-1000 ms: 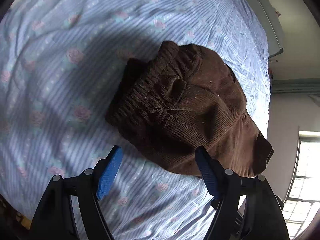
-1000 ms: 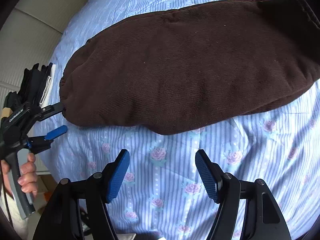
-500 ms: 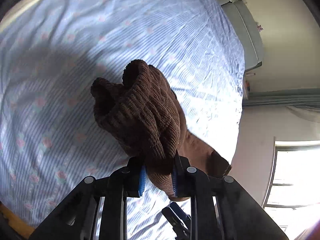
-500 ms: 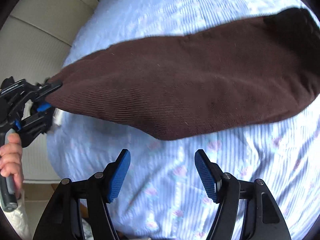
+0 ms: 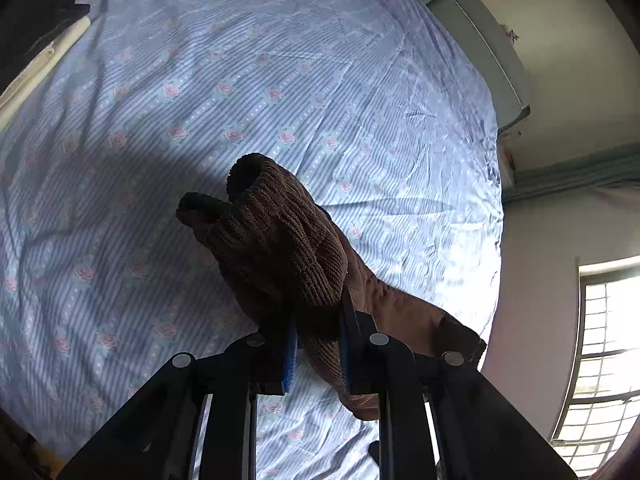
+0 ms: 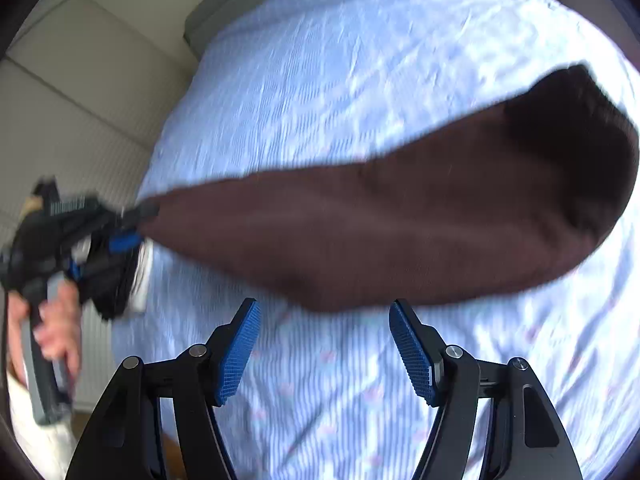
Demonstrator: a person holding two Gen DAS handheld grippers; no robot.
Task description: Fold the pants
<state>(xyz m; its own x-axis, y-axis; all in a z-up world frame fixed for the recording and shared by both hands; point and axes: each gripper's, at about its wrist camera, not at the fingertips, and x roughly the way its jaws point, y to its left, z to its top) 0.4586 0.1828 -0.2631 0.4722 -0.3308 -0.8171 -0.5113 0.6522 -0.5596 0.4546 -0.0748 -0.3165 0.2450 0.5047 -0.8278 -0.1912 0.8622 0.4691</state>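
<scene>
Across the bed [image 5: 280, 80], whose blue striped sheet with pink roses fills both views, the brown pants [image 6: 400, 224] hang stretched in the air above the middle of the mattress, one end pinched and the far end drooping toward the right edge. Judging by this, the step in hand is lifting the garment to shake it out or carry one end over; the next move likely calls for the free tool to catch the loose end so both can lay it down doubled. At the ribbed waistband, the left gripper [image 5: 316, 354] is clamped tight on the bunched knit. Below the cloth, the right gripper [image 6: 324, 346] has its blue pads spread wide, holding and touching nothing
</scene>
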